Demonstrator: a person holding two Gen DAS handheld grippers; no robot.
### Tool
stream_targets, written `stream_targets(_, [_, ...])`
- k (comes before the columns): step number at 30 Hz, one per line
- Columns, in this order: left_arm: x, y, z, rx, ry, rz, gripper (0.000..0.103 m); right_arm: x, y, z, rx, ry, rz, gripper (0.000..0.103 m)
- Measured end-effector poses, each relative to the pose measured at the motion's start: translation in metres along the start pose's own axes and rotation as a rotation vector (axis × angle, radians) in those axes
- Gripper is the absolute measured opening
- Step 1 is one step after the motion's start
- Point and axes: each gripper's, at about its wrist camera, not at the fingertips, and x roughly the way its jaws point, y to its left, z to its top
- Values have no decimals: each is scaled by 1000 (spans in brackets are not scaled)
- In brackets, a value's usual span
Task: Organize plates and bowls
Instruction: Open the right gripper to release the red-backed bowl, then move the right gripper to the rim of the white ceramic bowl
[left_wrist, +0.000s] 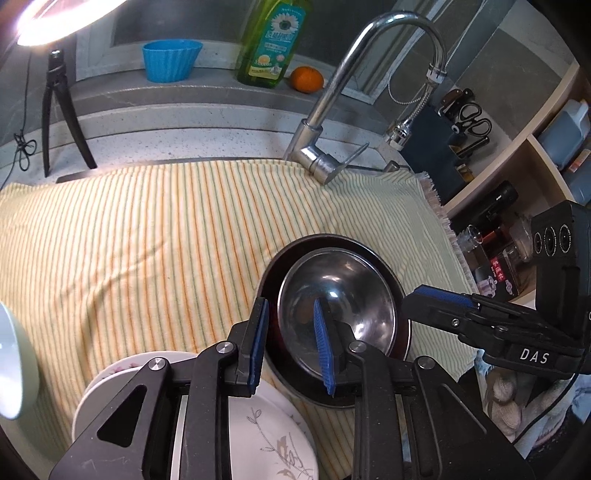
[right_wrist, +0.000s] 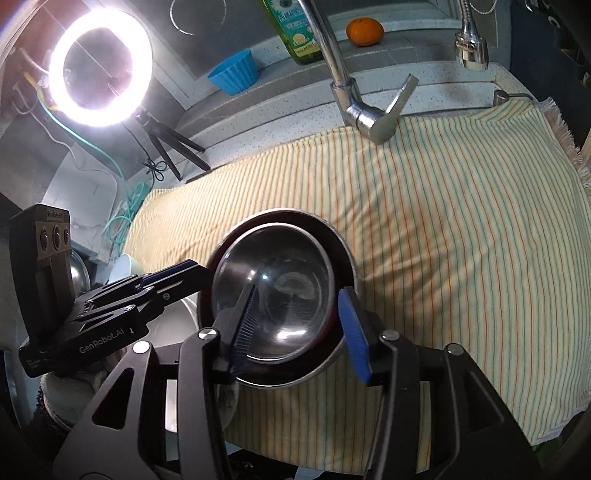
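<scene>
A steel bowl (left_wrist: 338, 295) is sitting inside a dark pan (left_wrist: 332, 251) on the striped towel (left_wrist: 147, 240) covering the counter. The left claw (left_wrist: 291, 347) is straddling both near rims, its pads slightly apart and not visibly pressing. The right claw (right_wrist: 299, 328) is standing spread across the opposite rim, gripping nothing, with a white floral plate (left_wrist: 273, 435) lying just beside the pan.
</scene>
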Motion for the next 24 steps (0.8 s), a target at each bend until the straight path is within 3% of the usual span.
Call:
stream_targets(1, [-4, 2, 0, -3, -6, 0, 23, -2, 3, 1, 2, -3, 11, 52])
stream_targets(2, [-7, 4, 0, -6, -11, 0, 23, -3, 6, 2, 6, -8, 20, 65])
stream_targets(4, [-15, 9, 0, -12, -25, 4, 27, -6, 12, 3, 12, -28, 37, 79])
stream_targets(8, [-34, 21, -2, -28, -61, 27, 48, -7, 29, 7, 6, -39, 52, 87])
stream_targets(10, [-44, 29, -3, -42, -76, 43, 56, -7, 36, 8, 3, -45, 63, 90])
stream_targets(15, [-68, 55, -9, -80, -112, 93, 61, -1, 58, 11, -21, -43, 78, 90])
stream_targets(24, [-110, 120, -32, -208, -169, 170, 62, 16, 108, 12, -95, -25, 115, 90])
